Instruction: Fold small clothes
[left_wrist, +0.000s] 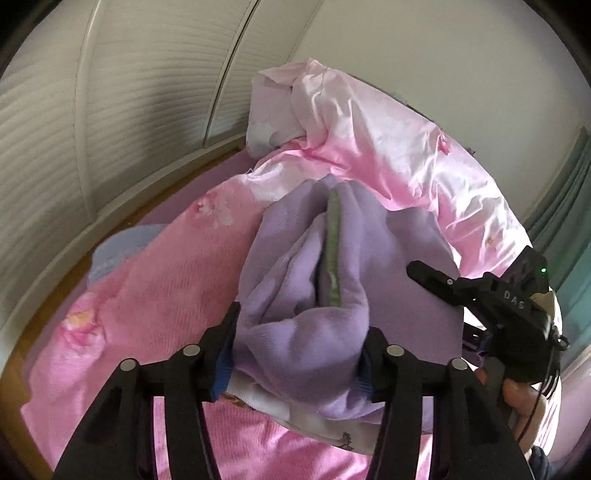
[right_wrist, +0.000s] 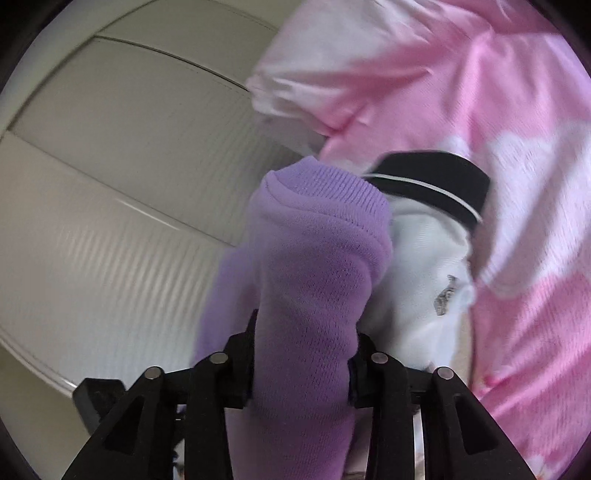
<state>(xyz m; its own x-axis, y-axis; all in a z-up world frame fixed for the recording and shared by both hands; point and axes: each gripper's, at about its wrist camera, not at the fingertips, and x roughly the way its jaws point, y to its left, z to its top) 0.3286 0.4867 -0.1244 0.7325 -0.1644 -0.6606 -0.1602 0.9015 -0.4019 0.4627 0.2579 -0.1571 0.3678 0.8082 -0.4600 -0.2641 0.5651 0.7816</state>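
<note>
My left hand-held gripper (left_wrist: 299, 354) and right hand-held gripper (right_wrist: 303, 354) each clamp a bunched fold of the soft lilac knit garment (left_wrist: 314, 266), held above the pink floral quilt (left_wrist: 155, 266) on the bed.

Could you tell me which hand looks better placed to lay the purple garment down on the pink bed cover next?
Probably left. The left gripper grips the purple garment directly above the pink bed cover, while the right gripper holds its ribbed end facing the wardrobe doors.

Garment (left_wrist: 295, 295) between both tongs, above bedspread (left_wrist: 166, 258); quilt (left_wrist: 369, 147) behind.
</note>
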